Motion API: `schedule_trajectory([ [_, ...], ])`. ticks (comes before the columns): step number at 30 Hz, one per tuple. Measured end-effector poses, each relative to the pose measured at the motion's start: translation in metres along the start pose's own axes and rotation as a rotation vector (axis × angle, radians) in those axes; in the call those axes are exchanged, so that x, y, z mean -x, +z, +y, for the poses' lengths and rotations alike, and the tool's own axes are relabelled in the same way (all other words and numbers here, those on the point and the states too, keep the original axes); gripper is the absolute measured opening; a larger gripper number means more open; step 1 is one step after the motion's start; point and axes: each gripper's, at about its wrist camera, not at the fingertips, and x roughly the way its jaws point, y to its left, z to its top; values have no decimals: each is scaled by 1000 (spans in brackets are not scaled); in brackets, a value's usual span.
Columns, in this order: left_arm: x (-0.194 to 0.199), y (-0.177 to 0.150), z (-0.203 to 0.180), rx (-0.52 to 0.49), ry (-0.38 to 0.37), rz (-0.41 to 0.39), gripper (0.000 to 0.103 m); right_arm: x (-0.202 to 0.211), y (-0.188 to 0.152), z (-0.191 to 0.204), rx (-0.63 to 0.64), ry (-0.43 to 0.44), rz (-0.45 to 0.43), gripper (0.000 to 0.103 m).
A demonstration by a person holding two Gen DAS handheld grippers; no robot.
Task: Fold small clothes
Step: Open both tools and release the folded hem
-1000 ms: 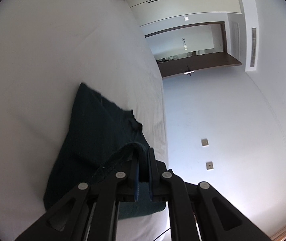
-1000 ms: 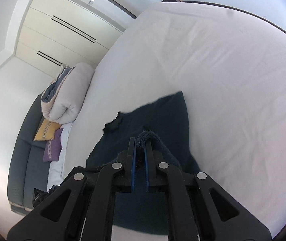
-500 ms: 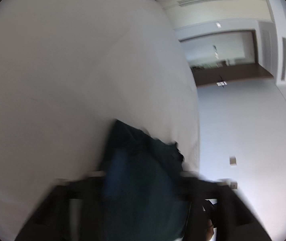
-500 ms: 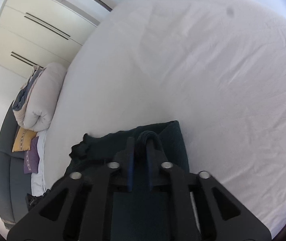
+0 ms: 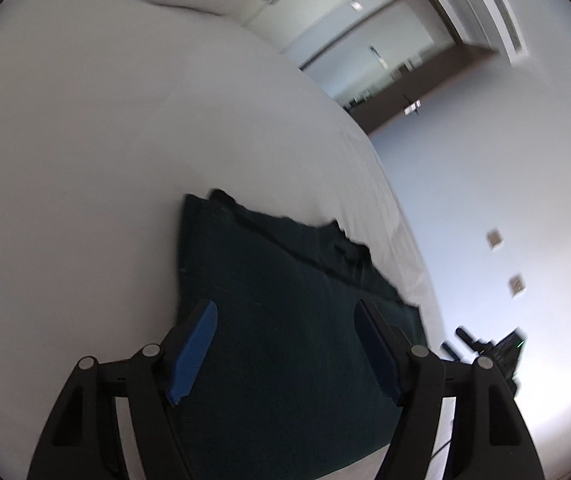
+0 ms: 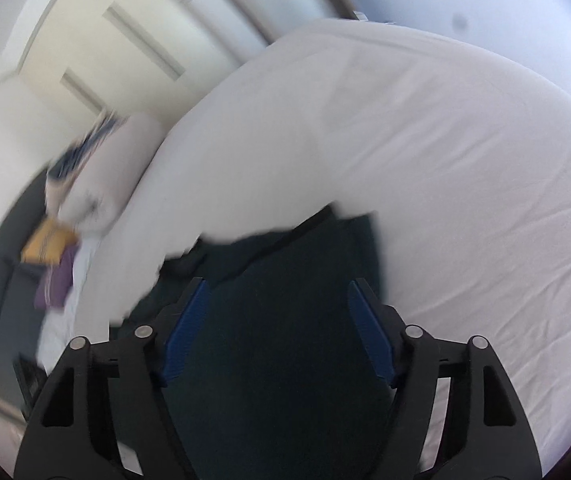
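Note:
A dark teal garment [image 5: 285, 320] lies folded on the white bed [image 5: 105, 140] near its edge. It also shows in the right wrist view [image 6: 285, 320]. My left gripper [image 5: 285, 312] is open, its blue-padded fingers spread just above the cloth and holding nothing. My right gripper [image 6: 277, 292] is open too, above the same garment and empty. The near part of the garment is hidden behind the gripper frames.
A rolled white duvet [image 6: 101, 172] lies at the head of the bed, with yellow and purple cushions [image 6: 51, 256] on a grey sofa beside it. The bed's edge [image 5: 409, 248] drops to a wall with sockets. White wardrobes [image 6: 125, 52] stand behind.
Both grippers were shut on folds of the garment a second ago. They have carried it over, let go and now stand open above it. The garment lies flatter.

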Motion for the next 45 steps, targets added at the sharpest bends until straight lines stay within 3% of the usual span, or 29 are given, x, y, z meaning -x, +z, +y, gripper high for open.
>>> schedule_trajectory([
  [4,-5,-11,-8,-73,76,-19,73,-8,-8,25,117,-214,-43,70],
  [5,-6,-16,-4,-70,77,-10,72,-11,-9,22,119,-233,-43,70],
  [7,-10,-24,4,-62,102,10,72,-16,-19,4,133,-261,2,70],
  [9,-8,-28,16,-65,125,26,72,-35,-33,-16,138,-337,91,58],
  [11,-6,-32,23,-49,162,27,72,-31,-44,-33,84,-297,74,57],
  [13,2,-35,29,-18,138,11,72,-21,-44,-41,23,-242,47,57],
  [17,19,-41,25,-53,141,-51,72,-5,-45,-35,55,-194,-1,56],
  [19,28,-48,19,-74,129,-77,72,-4,-45,-30,95,-187,9,49],
  [21,32,-55,12,-94,116,-78,72,-6,-51,-23,122,-197,45,30],
  [25,27,-64,0,-139,117,-52,72,-15,-57,-30,127,-208,93,25],
  [29,27,-66,2,-133,120,-45,72,5,-72,-34,146,-211,86,6],
  [33,27,-66,5,-118,124,-48,72,17,-78,-33,172,-246,76,5],
  [45,31,-71,7,-147,141,-42,72,26,-90,-61,35,-226,47,4],
])
